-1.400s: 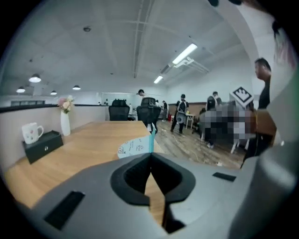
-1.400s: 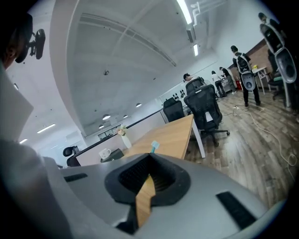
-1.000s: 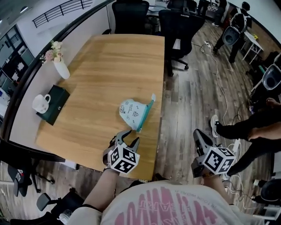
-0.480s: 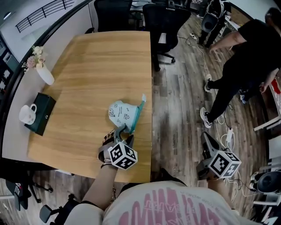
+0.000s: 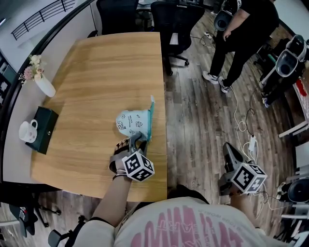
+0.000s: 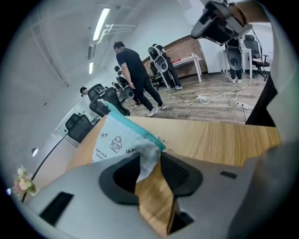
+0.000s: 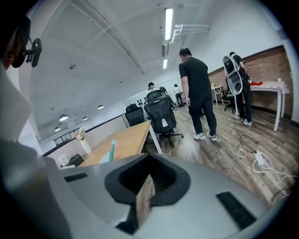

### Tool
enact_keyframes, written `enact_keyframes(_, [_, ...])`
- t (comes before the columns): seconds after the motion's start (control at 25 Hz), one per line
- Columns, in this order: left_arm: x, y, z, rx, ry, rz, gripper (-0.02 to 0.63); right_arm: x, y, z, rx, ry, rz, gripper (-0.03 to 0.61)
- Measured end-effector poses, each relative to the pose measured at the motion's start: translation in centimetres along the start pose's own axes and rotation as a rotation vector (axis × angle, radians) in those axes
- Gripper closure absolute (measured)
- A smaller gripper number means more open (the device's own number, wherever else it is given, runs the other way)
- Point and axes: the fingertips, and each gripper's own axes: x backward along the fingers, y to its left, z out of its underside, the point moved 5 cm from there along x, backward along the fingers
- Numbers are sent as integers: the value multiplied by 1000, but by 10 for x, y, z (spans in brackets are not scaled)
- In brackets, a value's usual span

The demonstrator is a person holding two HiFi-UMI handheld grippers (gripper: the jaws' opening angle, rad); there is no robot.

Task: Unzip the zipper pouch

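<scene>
The pale blue printed zipper pouch lies on the wooden table near its right edge, its teal zipper along the right side. My left gripper is at the pouch's near corner. In the left gripper view its jaws have just been closing, and the corner of the pouch sits between them with a gap still showing beside it. My right gripper hangs over the floor to the right of the table, shut and empty.
A white mug, a dark green box and a white vase of flowers stand along the table's left side. Black office chairs are at the far end. A person in black stands on the floor, where cables trail.
My left gripper has moved forward to the pouch, whose near corner now sits between its narrowing jaws. The person in black has walked farther off. The right gripper has barely shifted.
</scene>
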Motion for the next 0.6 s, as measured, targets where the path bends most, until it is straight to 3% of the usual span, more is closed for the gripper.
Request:
enact_keyframes(0.16, [1,10,-4,51,-25,-35,569,-1,1,-2,-7,-5,-5,581])
enact_keyframes(0.32, [9,21,-8,131,-61,-70,588,-5,4,-5,-10,-16,-28,581])
enact_keyframes(0.6, [53,49,-18,420,-208,-103,598,-22,22,-1,-8,18,-125,581])
